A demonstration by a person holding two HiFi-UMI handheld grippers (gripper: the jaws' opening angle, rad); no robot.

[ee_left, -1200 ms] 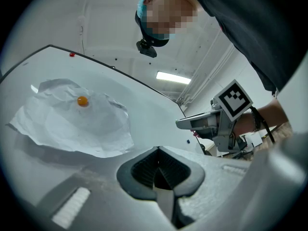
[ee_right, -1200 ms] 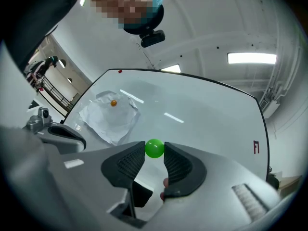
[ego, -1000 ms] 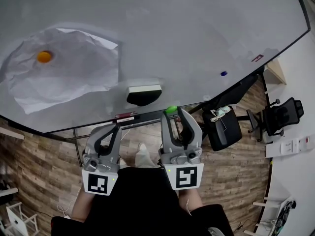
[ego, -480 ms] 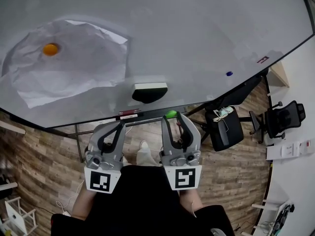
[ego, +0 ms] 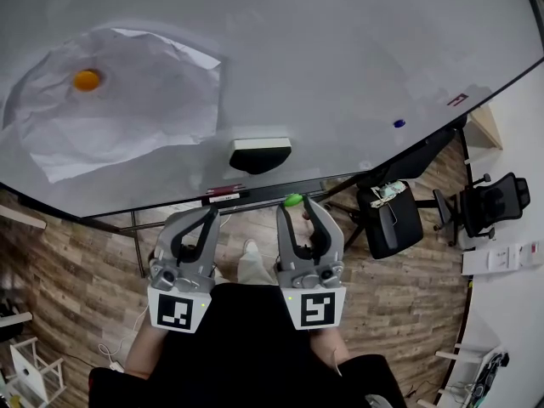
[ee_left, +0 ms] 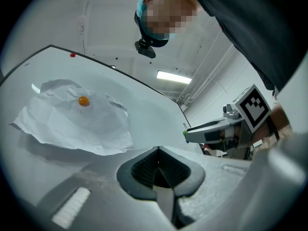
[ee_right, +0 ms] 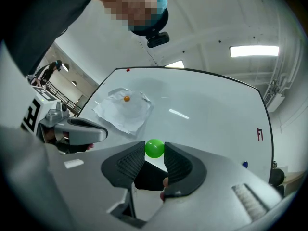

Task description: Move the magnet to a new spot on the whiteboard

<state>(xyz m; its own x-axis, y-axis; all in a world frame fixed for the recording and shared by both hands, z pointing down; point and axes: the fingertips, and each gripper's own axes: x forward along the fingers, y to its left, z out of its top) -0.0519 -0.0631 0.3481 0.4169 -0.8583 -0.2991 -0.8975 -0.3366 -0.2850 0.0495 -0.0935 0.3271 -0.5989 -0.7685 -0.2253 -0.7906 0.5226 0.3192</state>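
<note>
A small green ball magnet (ego: 293,200) (ee_right: 154,148) sits pinched between the tips of my right gripper (ego: 294,204) (ee_right: 154,151), just below the lower edge of the whiteboard (ego: 340,58), off its surface. An orange magnet (ego: 86,80) (ee_left: 83,100) pins a crumpled sheet of paper (ego: 127,109) to the board's left part. My left gripper (ego: 206,215) (ee_left: 158,163) hangs beside the right one, jaws together with nothing in them.
A black-and-white eraser (ego: 260,154) clings near the board's lower edge, above both grippers. A blue magnet (ego: 399,123) and a red mark (ego: 456,100) lie at the right. A red marker (ego: 223,192) rests on the tray. Office chairs (ego: 489,202) stand on the wooden floor.
My right gripper has sunk a little with the green magnet, drawing away from the board's lower edge. The left gripper has stayed put.
</note>
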